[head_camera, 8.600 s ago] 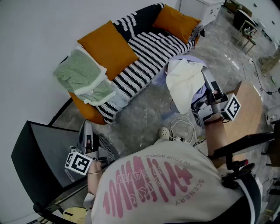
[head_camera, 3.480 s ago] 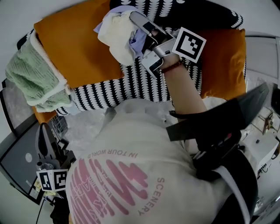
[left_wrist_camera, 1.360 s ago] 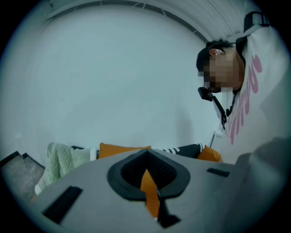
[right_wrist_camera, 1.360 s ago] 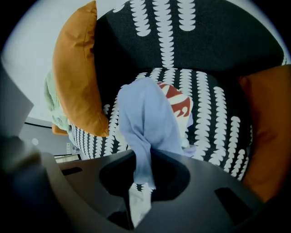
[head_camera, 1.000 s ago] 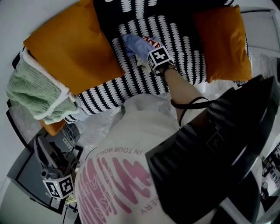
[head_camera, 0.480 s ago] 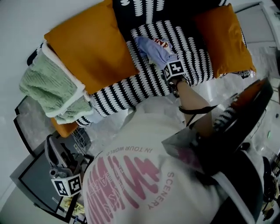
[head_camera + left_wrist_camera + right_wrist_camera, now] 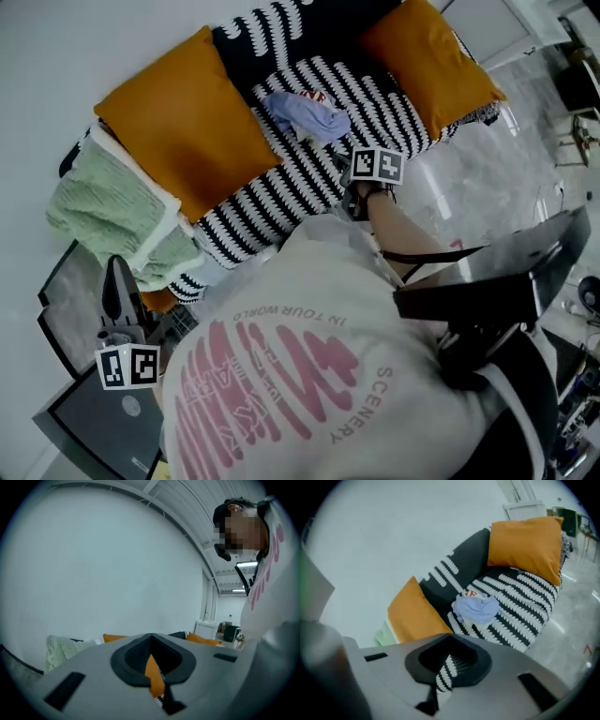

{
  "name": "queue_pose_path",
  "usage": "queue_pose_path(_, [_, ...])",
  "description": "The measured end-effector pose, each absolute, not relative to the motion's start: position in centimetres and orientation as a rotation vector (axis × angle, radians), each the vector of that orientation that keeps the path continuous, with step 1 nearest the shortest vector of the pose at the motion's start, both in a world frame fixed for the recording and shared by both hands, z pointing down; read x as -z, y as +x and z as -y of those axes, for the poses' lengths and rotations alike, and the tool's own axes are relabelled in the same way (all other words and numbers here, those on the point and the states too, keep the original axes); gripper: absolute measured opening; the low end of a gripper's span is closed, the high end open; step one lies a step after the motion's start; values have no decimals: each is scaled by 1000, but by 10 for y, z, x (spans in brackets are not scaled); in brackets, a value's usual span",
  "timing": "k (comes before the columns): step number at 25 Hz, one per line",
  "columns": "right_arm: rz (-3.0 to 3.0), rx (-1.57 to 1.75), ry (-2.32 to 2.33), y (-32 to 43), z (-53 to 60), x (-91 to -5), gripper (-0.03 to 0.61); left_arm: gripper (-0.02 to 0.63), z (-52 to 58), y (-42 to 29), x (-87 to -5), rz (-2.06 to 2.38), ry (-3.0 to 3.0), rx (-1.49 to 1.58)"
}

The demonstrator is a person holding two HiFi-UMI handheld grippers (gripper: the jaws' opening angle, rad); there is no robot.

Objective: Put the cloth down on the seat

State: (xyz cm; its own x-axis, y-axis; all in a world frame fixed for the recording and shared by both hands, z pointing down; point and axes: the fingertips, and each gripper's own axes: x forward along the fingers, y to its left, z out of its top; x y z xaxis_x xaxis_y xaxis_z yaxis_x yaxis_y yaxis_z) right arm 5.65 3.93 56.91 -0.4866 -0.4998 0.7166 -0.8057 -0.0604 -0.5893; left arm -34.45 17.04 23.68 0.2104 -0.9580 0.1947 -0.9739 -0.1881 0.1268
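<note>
On the seat [image 7: 394,103] lies the cloth [image 7: 305,114]; right gripper [image 7: 354,199], half hidden, just closed empty.

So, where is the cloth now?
In the head view the blue cloth lies upper centre on the striped seat, between the left orange cushion and the right orange cushion.

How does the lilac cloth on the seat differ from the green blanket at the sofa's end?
Colour: the cloth is lilac-blue, the blanket green. Size: the cloth is much smaller than the blanket. Pose: the cloth lies crumpled on the striped seat, the blanket folded over the sofa's end. Both rest on the sofa.
</note>
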Motion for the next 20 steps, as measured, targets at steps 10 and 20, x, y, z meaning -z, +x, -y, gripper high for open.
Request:
queue_pose_path(10, [2500, -1424, 1446, 42, -25, -388, 12, 3, -132, -278, -212, 1485, 2530, 187])
queue_pose_path(20, [2851, -1249, 1390, 110, -51, -243, 12, 3, -141, -223, -201, 1568, 2533, 152])
